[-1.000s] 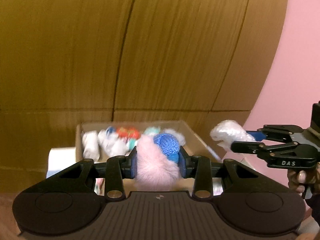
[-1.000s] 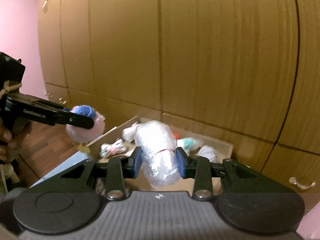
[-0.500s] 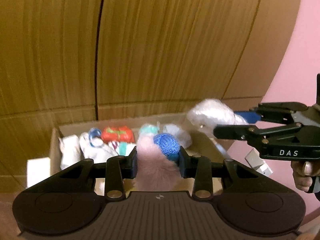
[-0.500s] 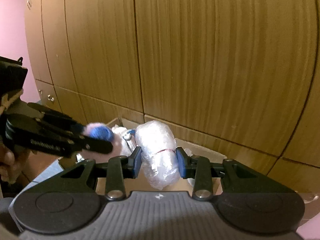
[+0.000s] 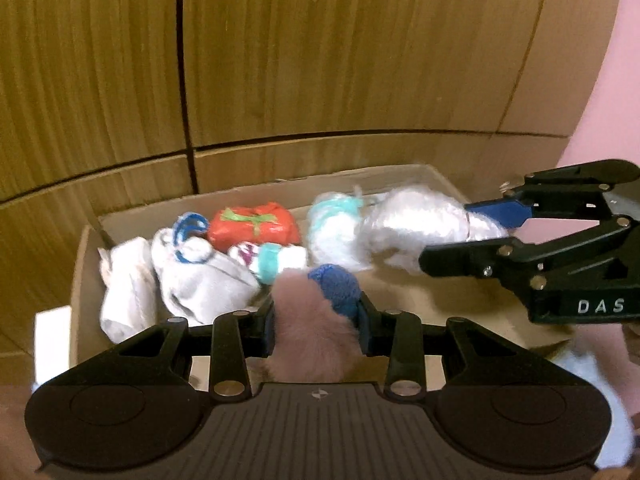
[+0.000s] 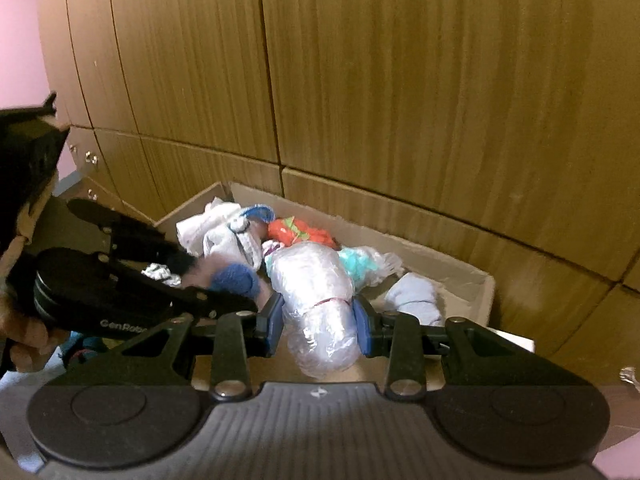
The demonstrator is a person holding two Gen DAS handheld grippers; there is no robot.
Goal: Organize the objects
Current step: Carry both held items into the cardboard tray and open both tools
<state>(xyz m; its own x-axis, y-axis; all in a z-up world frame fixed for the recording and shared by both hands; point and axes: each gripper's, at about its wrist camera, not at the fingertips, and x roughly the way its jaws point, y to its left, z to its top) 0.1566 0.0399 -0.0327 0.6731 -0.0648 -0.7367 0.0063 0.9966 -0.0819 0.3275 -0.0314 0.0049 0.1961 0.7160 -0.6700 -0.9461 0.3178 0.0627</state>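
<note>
My left gripper [image 5: 318, 322] is shut on a pink fluffy toy with a blue knitted cap [image 5: 316, 320], held over the near side of an open cardboard box [image 5: 80, 280]. My right gripper [image 6: 318, 320] is shut on a clear plastic-wrapped white bundle [image 6: 320, 300], also over the box [image 6: 464, 276]. In the left wrist view the right gripper [image 5: 480, 236] comes in from the right with the bundle [image 5: 416, 224]. In the right wrist view the left gripper [image 6: 216, 284] comes in from the left with the toy [image 6: 236, 278].
The box holds several wrapped items: white cloth bundles [image 5: 200, 276], an orange-red packet [image 5: 252, 226], a teal-and-white bundle [image 5: 336, 224], a pale blue cloth [image 6: 414, 298]. Wooden cabinet doors [image 5: 320, 60] stand right behind it. A pink wall [image 5: 608, 112] is at the right.
Both grippers have moved forward and down toward the box, still holding their items. The right gripper's bundle now hangs over the box's right part, closer to the left gripper.
</note>
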